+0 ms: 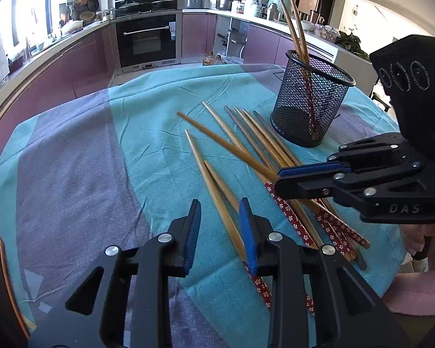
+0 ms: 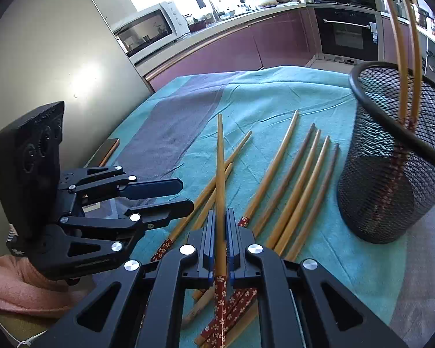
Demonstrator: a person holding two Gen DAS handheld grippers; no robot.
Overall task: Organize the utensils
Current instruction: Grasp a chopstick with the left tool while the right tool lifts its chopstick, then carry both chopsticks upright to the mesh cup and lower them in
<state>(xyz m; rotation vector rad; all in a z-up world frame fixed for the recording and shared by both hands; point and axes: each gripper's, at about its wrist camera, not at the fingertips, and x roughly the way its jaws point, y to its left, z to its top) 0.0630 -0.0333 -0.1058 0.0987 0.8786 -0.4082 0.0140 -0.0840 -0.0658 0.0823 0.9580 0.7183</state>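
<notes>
- Blue-padded right claw [image 2: 221, 242] is pinched on one chopstick [image 2: 219, 174], gripping the bare bamboo just above its red flowered handle.
- That stick's long axis runs straight out along the claw: tip pointing away toward the far side of the table, handle end back under the jaws. It crosses over two other sticks.
- Left claw [image 1: 221, 232] is partly spread and holds nothing. It hangs low over the cloth [image 1: 87, 159], with one loose stick running between its pads; I can't see either pad pressing on it.
- Loose pile [image 1: 264, 145] lies on the cloth just beside the cup [image 1: 311, 101], fanned out, tips mostly toward the far side, handles toward the person.
- Mesh cup stands upright at the right and has two sticks [image 1: 293, 23] in it, handles down, tips up and leaning.
- Progress: early, I'd say. Two in, one in hand, roughly nine or ten still flat.
- Left to do: lift the held stick, tilt it handle-down, drop it in the cup, repeat for the pile.
</notes>
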